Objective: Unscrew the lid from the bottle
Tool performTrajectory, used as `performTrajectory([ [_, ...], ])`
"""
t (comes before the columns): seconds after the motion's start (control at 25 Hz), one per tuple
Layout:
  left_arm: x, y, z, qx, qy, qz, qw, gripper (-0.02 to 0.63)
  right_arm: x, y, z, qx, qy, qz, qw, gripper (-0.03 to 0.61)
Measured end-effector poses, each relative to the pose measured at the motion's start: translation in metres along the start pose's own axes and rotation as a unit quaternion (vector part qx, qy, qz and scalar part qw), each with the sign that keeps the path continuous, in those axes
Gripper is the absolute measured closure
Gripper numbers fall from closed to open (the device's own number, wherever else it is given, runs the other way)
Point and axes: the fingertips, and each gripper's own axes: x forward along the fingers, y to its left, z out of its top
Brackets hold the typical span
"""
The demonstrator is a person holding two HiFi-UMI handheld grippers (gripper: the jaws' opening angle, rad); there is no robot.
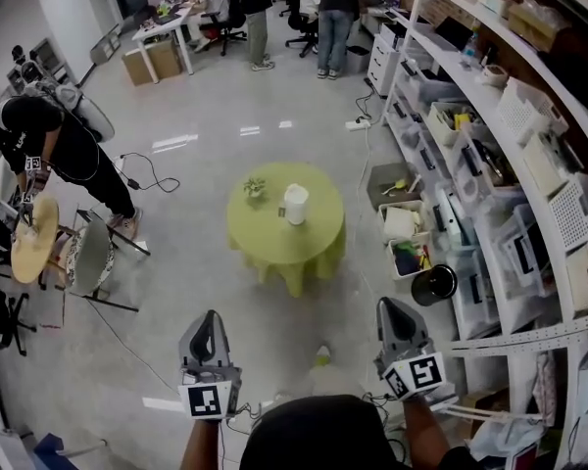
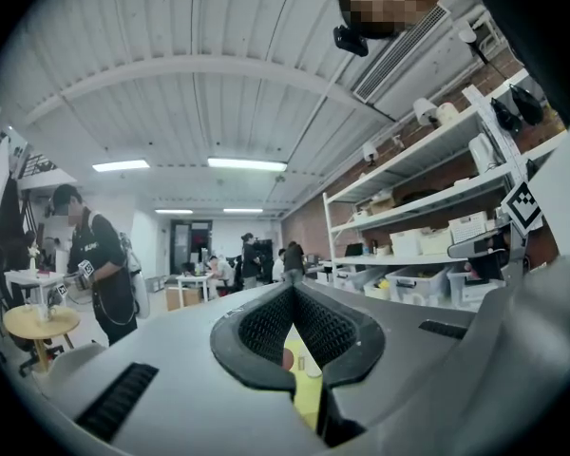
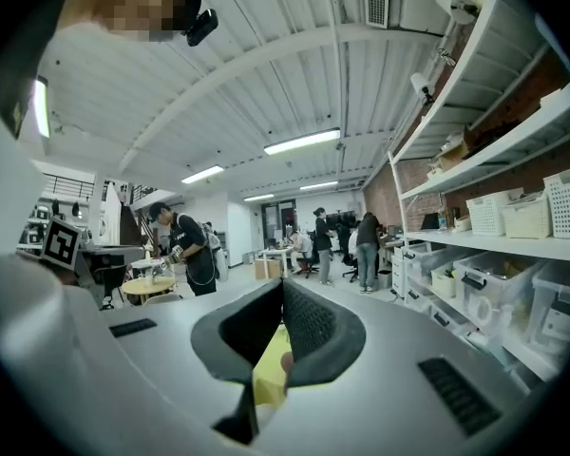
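The bottle (image 1: 295, 205) is white and stands upright near the middle of a round table with a green cloth (image 1: 274, 248), well ahead of both grippers, and nothing is holding it. The lid is too small to make out from here.

It is probably plastic, so light, fairly stiff and smooth-walled. It is likely to spin or tip if only the top is twisted. Best guess is one gripper pinching the body low down while the other takes the cap at the top.

The left gripper (image 1: 211, 319) has its jaws pressed together with nothing between them, and the left gripper view confirms this (image 2: 293, 289). The right gripper (image 1: 389, 309) is the same: closed and empty (image 3: 282, 284). Both are held level and pointing toward the table.

A small potted plant (image 1: 254, 187) sits just beside the bottle on the same table and could get knocked by the left gripper. Open floor lies between the person and the table. White shelving (image 1: 490, 213) packed with bins runs along the right, with a black bucket (image 1: 437, 284) at its foot. A person (image 1: 39, 140) stands at far left by a small wooden table (image 1: 34, 238) and a chair (image 1: 91, 259), clear of the path, and there are more people in the background.
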Motion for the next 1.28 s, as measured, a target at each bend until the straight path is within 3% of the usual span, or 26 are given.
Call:
performTrajectory([
  [0.08, 0.019, -0.009, 0.004, 0.003, -0.004, 0.002, 1.0, 0.598, 0.015, -0.014, 0.005, -0.008, -0.008, 0.016, 1.0, 0.557],
  [0.16, 0.039, -0.019, 0.007, 0.007, -0.008, 0.006, 0.9999, 0.598, 0.032, -0.026, 0.007, -0.01, -0.012, 0.049, 0.999, 0.285],
  [0.24, 0.058, -0.032, 0.01, 0.01, -0.01, 0.008, 0.9999, 0.598, 0.044, -0.044, 0.005, -0.008, -0.009, 0.062, 0.998, 0.164],
  [0.28, 0.066, -0.039, 0.011, 0.01, -0.009, 0.008, 0.9999, 0.598, 0.047, -0.053, 0.003, -0.009, -0.005, 0.061, 0.998, 0.149],
  [0.48, 0.09, -0.054, 0.017, 0.004, 0.0, 0.017, 0.9998, 0.598, 0.065, -0.081, 0.003, -0.004, -0.001, 0.07, 0.998, 0.147],
  [0.84, 0.111, -0.042, 0.006, 0.019, 0.024, 0.033, 0.999, 0.598, 0.111, -0.076, -0.008, 0.004, 0.007, 0.117, 0.993, 0.164],
  [1.28, 0.2, 0.0, -0.022, -0.001, 0.023, -0.002, 0.9997, 0.598, 0.201, -0.068, -0.024, -0.011, 0.048, 0.135, 0.99, 0.164],
])
